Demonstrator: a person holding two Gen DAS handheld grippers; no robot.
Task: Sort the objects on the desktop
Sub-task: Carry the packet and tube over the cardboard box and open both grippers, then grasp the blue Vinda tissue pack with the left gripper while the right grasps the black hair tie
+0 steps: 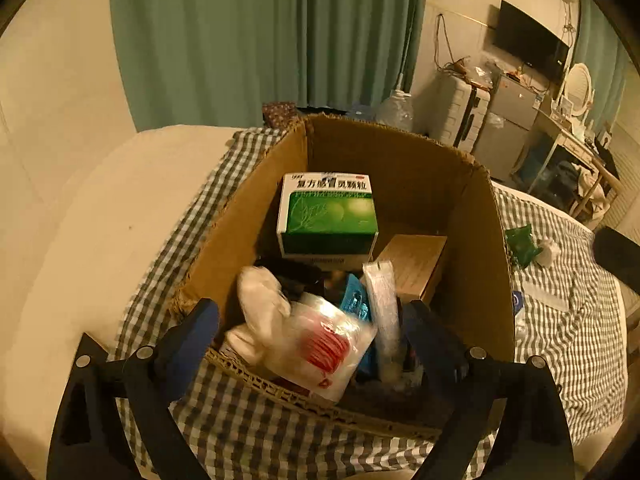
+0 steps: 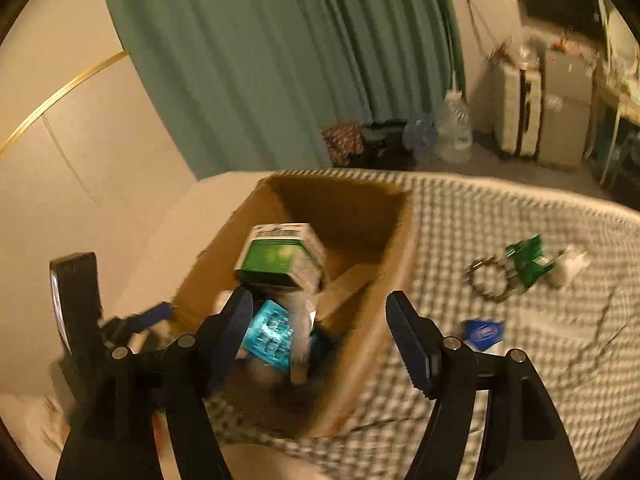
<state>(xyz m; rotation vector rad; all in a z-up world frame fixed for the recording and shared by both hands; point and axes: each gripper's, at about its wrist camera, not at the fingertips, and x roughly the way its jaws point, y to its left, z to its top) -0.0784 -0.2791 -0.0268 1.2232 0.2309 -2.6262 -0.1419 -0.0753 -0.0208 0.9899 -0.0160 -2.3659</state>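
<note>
A cardboard box [image 1: 472,240] stands on a checked cloth [image 1: 248,432]. Inside it are a green medicine box [image 1: 328,216], a brown carton [image 1: 412,264], a clear bag with red print [image 1: 324,348], a blue blister pack [image 1: 354,300] and white wrapped items. My left gripper [image 1: 312,320] is open over the box's near rim, with the bag between its fingers but not clamped. My right gripper [image 2: 320,312] is open and empty over the box [image 2: 384,320]; the view is blurred. The blue blister pack [image 2: 270,336] lies by its left finger.
On the cloth right of the box lie a green packet [image 2: 528,260], a bead bracelet [image 2: 488,280], a blue sachet [image 2: 484,334] and a white wad [image 2: 572,266]. Green curtains, water bottles, a suitcase and a desk stand behind. The left gripper shows in the right wrist view [image 2: 136,320].
</note>
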